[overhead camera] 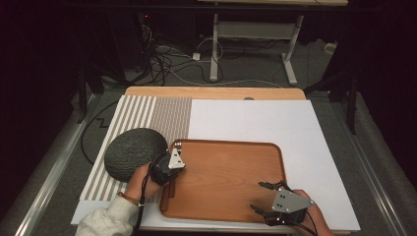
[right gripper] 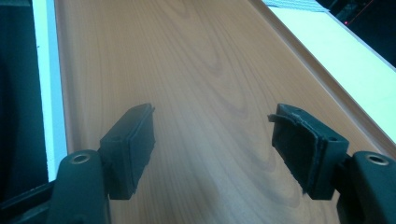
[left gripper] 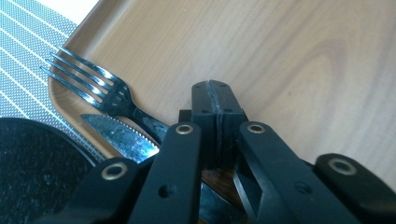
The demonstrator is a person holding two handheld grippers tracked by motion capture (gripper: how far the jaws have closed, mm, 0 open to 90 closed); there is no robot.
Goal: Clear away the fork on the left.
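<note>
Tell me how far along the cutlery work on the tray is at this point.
Done: a fork and a knife lie in the wooden tray's left corner. In hand: the left tongs are shut above them; whether they grip anything I cannot tell. The right tongs hang open over bare tray. Left: the dark plate sits outside on the striped mat.

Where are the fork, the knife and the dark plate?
fork (left gripper: 95, 79), left gripper view, on its tines.
knife (left gripper: 122, 136), left gripper view, on its toothed blade.
plate (overhead camera: 134, 151), high view, on its speckled middle.
</note>
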